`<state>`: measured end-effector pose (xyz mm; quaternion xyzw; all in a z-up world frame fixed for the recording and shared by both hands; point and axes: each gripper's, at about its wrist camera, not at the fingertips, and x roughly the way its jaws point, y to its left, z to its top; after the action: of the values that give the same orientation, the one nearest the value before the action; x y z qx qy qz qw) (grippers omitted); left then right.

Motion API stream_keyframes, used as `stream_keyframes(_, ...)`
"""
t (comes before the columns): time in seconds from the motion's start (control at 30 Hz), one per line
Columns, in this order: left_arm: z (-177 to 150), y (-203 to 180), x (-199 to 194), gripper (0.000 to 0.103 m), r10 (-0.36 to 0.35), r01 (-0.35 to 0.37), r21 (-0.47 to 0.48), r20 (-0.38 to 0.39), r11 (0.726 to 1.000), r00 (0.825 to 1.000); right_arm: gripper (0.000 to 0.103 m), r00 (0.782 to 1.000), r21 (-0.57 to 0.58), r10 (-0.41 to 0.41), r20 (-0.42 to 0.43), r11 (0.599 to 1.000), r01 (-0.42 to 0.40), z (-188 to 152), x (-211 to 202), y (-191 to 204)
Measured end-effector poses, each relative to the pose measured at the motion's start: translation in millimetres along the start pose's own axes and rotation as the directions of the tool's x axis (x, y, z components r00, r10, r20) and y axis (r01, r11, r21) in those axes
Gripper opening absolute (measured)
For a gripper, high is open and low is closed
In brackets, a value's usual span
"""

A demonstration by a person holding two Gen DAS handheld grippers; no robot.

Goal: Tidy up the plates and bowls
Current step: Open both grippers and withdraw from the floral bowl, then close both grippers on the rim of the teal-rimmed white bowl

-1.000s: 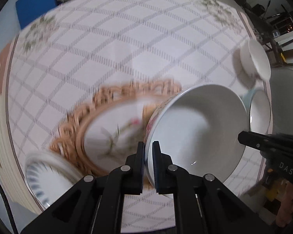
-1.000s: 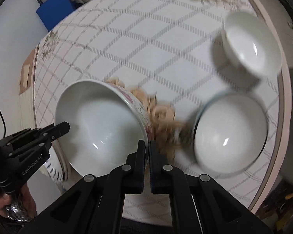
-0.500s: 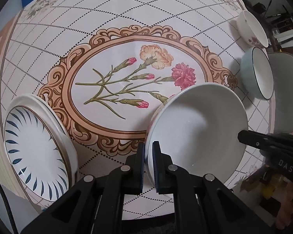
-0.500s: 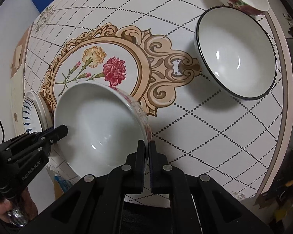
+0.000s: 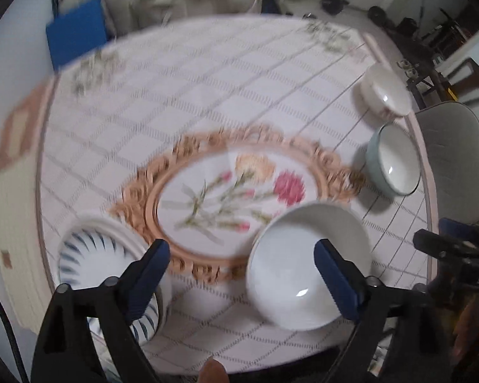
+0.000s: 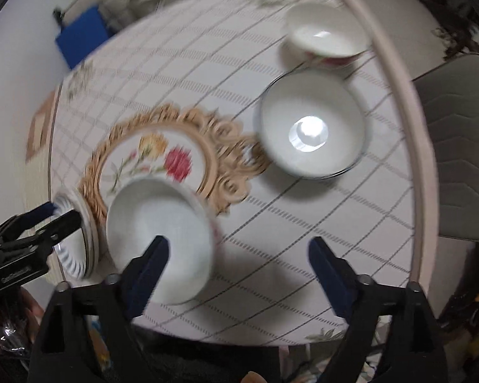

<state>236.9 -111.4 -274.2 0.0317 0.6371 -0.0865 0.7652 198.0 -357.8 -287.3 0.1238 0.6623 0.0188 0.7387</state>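
A large white bowl with a flowered outside (image 5: 306, 265) (image 6: 159, 239) stands on the round table near its front edge. My left gripper (image 5: 242, 274) is open and empty above the table, left of the bowl's middle. My right gripper (image 6: 236, 265) is open and empty, to the right of the bowl. A stack of blue-striped plates (image 5: 102, 261) (image 6: 76, 249) sits at the front left. A dark-rimmed bowl (image 5: 396, 162) (image 6: 313, 124) and a small flowered bowl (image 5: 386, 95) (image 6: 325, 32) stand at the right. Both views are blurred.
The tablecloth (image 5: 207, 95) has a grid pattern and a flower medallion (image 5: 233, 188) in the middle. A grey chair (image 5: 456, 159) stands at the right of the table. A blue box (image 5: 76, 38) lies beyond the far left edge.
Both grippers have opened and let go of the large bowl's rim. The bowl now rests on the table. Both grippers have pulled back and up.
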Motion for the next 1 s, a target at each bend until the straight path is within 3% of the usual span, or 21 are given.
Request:
stream_keyframes(0.07, 14, -15, -5, 0.096, 0.0, 0.0, 0.025, 0.013, 1.0, 1.0, 0.103, 0.996, 0.04, 0.025, 0.09, 0.999, -0.029, 8, -16, -20)
stream_keyframes(0.17, 36, -46, 1, 0.096, 0.0, -0.001, 0.058, 0.011, 0.998, 1.0, 0.103, 0.991, 0.033, -0.027, 0.128, 0.999, 0.023, 24, -25, -37)
stream_keyframes(0.5, 103, -140, 74, 0.095, 0.061, -0.041, 0.18, -0.11, 0.983, 0.992, 0.103, 0.994, 0.035, -0.107, -0.008, 0.994, 0.108, 88, 21, -92)
stream_keyframes(0.87, 127, -152, 122, 0.095, 0.022, 0.009, 0.139, -0.222, 0.99, 0.975, 0.103, 0.992, 0.044, -0.089, -0.087, 0.995, 0.093, 110, 55, -119)
stream_keyframes(1.0, 131, -154, 133, 0.094, 0.002, 0.03, 0.121, -0.258, 0.992, 0.966, 0.097, 0.992, 0.046, -0.069, -0.102, 0.996, 0.074, 115, 62, -122)
